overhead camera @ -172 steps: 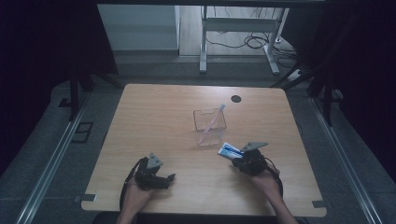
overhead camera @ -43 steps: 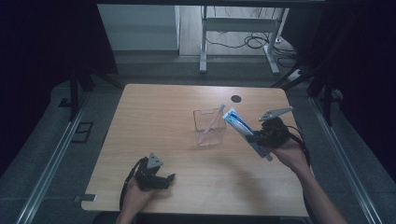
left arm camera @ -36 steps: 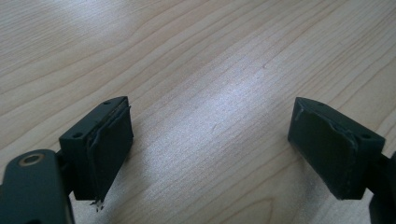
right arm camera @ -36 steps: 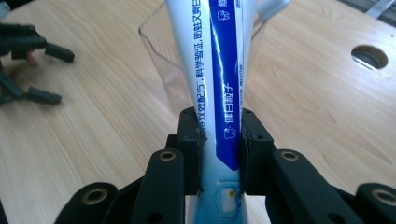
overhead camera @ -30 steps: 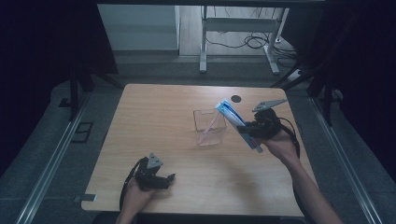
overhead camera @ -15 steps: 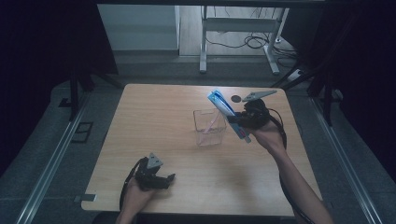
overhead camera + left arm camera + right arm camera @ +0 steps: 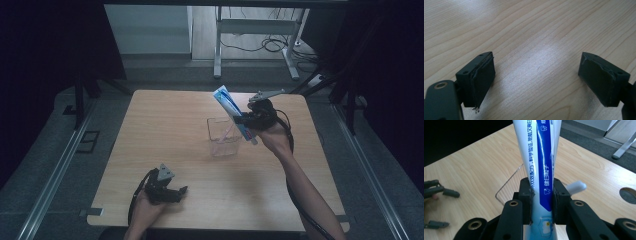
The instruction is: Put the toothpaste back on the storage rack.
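Note:
A blue and white toothpaste tube (image 7: 229, 111) is held slanted in the air, its flat end up and to the left, and my right gripper (image 7: 241, 120) is shut on it. In the right gripper view the tube (image 7: 541, 152) rises between the pads (image 7: 527, 195). It hangs at the right rim of a clear square container (image 7: 223, 137), whose edge (image 7: 507, 183) lies just beyond the jaws. A pale toothbrush (image 7: 229, 131) leans inside the container, and its end (image 7: 576, 187) shows past the right jaw. My left gripper (image 7: 167, 190) rests open at the table's front left, over bare wood (image 7: 536, 77).
The wooden table (image 7: 165, 125) has a round cable hole (image 7: 627, 195) near its far right part. Metal desk legs (image 7: 217, 50) and cables lie on the floor beyond the far edge. My left gripper's jaws (image 7: 441, 191) show far off in the right gripper view.
My right gripper has carried the tube left and away from the person, from right of the container to its right rim, with the tube standing steeper. The left gripper has stayed put.

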### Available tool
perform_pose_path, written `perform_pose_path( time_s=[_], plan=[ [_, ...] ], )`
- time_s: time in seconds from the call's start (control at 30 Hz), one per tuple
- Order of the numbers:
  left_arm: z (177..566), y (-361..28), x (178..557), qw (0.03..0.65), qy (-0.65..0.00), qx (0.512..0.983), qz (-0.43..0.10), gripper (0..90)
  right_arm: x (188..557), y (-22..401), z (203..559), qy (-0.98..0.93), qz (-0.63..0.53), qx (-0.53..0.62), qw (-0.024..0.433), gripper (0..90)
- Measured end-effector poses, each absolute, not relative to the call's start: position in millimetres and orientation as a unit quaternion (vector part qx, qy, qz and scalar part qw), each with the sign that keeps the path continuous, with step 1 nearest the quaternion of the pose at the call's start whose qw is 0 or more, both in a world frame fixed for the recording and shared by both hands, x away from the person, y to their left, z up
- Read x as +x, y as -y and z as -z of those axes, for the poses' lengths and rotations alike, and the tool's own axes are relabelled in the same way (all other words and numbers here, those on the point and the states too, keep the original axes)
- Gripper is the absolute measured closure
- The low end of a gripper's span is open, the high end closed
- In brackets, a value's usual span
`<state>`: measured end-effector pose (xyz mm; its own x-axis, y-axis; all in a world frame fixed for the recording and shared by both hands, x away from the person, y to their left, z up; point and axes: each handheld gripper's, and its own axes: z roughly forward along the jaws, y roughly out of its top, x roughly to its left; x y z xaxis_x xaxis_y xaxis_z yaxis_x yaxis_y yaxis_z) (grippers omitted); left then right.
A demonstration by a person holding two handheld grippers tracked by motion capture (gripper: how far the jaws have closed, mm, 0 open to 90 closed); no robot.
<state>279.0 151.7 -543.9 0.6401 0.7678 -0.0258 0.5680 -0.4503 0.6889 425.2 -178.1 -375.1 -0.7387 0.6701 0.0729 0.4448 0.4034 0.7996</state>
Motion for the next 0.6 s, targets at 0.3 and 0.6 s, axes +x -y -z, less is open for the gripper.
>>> perform_pose_path(
  time_s=[0.3,0.6],
  plan=[
    [543.8,-151.8,279.0,0.341,-0.398,0.839,-0.146,14.1,436.2,161.6,374.6,-0.822,-0.438,0.336,0.137,73.9],
    [543.8,-151.8,278.8,0.340,-0.398,0.839,-0.145,14.0,446.5,145.9,378.2,-0.817,-0.447,0.335,0.143,73.9]
  ],
)
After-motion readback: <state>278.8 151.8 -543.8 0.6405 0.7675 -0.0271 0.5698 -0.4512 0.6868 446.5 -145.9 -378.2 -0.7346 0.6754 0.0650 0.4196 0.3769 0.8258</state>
